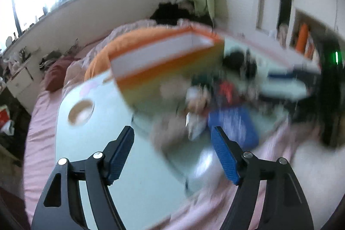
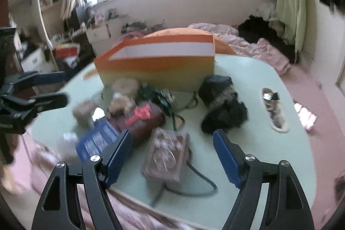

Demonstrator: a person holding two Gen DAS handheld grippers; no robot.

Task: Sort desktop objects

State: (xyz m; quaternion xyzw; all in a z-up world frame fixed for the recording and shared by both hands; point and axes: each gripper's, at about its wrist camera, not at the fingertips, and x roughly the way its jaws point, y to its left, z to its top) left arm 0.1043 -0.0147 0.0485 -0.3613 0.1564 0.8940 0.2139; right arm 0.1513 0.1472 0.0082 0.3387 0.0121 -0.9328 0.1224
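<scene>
- Right gripper (image 2: 172,150), blue-padded jaws spread and empty, hangs over a pale green table (image 2: 254,70), a clear pinkish plastic box (image 2: 166,154) lying between its fingers.
- Left gripper (image 1: 172,150), jaws likewise apart, holds nothing above the blurred clutter.
- A tall orange-and-white striped cardboard box (image 2: 159,61) stands at the table's far side.
- A flat blue packet (image 2: 97,139) and a dark red pouch (image 2: 140,120) lie just beside each other.

blur: left-wrist view smeared — clutter (image 1: 204,96) unreadable | cut-off: cable (image 2: 183,191) under pink case (image 2: 166,154)
</scene>
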